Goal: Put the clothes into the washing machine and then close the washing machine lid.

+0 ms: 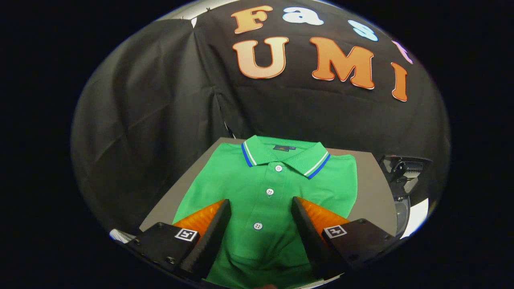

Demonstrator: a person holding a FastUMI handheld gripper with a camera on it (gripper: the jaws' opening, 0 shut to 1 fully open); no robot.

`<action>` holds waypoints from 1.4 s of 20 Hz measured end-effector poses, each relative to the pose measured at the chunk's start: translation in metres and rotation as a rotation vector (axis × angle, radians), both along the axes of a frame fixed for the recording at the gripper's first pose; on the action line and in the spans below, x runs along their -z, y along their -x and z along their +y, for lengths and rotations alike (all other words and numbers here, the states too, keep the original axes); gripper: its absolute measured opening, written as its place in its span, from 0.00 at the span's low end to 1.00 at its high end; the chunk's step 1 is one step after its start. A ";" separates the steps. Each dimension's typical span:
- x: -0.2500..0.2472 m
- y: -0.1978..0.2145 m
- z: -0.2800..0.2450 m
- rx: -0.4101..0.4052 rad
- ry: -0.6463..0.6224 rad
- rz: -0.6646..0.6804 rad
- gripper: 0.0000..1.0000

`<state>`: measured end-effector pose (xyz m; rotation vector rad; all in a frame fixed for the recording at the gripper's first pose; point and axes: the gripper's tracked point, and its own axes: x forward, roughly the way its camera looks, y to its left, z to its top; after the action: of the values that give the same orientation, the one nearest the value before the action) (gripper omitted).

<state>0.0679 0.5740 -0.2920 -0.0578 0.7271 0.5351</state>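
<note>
None of the task done yet, judging by the layout: green polo shirt (265, 188) lying flat and buttoned on the grey surface (371, 192), spreading between and beyond the fingers. Tongs (261, 224) hovering wide open over the shirt's placket, gripping nothing. Dark machine part (403, 172) sitting off to the right; loading and lid-closing remaining.

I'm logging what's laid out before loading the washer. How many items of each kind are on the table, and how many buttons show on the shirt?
Green polo shirt: 1
White buttons on it: 3
Table: 1
Gripper, jaws open over the shirt: 1
Total: 6
</note>
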 end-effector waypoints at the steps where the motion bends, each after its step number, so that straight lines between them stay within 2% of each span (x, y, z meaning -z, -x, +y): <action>1: -0.002 -0.002 -0.001 0.008 -0.023 -0.017 0.98; 10: 0.002 -0.003 -0.008 -0.032 0.028 -0.044 0.91; 12: 0.000 -0.001 -0.008 -0.053 0.036 -0.057 0.83; 13: 0.002 0.000 -0.009 -0.057 0.035 -0.052 0.83; 16: 0.001 -0.001 -0.010 -0.077 0.020 -0.050 0.53; 19: 0.001 -0.002 -0.015 -0.107 0.030 -0.069 0.33; 21: 0.003 0.000 -0.017 -0.136 0.039 -0.066 0.33; 23: 0.000 0.001 -0.018 -0.150 0.029 -0.050 0.25; 25: -0.001 -0.001 -0.023 -0.128 0.007 -0.040 0.18; 26: -0.007 0.002 -0.024 -0.115 -0.006 -0.063 0.12; 28: -0.011 -0.001 -0.021 -0.148 0.005 -0.152 0.11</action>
<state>0.0686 0.5527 -0.2813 -0.1566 0.5782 0.6625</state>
